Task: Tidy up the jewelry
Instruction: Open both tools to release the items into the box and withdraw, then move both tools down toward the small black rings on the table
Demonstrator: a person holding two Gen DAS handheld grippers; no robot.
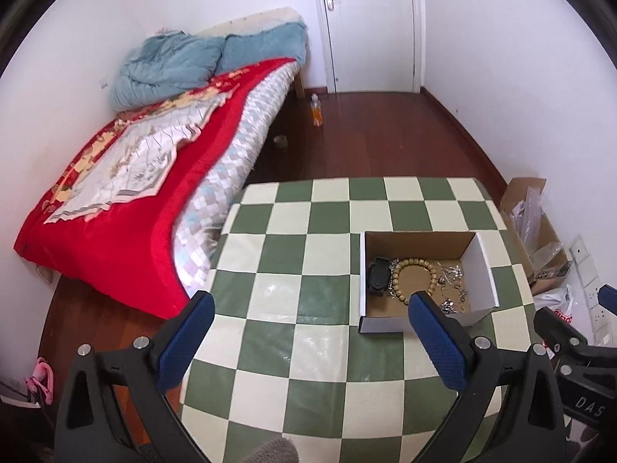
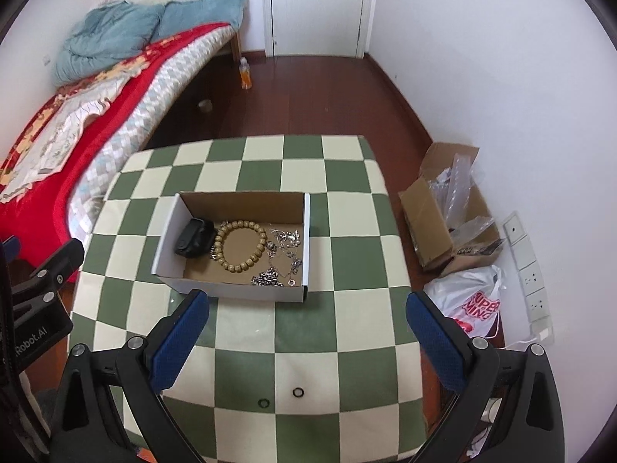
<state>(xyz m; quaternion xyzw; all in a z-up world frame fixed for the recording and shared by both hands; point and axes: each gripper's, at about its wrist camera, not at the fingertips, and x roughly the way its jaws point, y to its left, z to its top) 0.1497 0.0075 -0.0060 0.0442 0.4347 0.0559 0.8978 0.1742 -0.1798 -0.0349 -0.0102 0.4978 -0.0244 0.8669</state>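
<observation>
Left gripper [image 1: 310, 308] held wide open above checkered table [image 1: 308, 270]. Cardboard box [image 1: 484, 270] ahead to the right, holding black watch [image 1: 378, 276], wooden bead bracelet [image 1: 414, 276] and tangled silver chains [image 1: 451, 285] (links indistinct).

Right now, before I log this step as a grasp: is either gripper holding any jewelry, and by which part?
Nothing is held. The left gripper and right gripper are both open and empty over the checkered table.

Green-and-cream checkered tablecloth [image 2: 347, 254], red blanket [image 1: 127, 231]
</observation>
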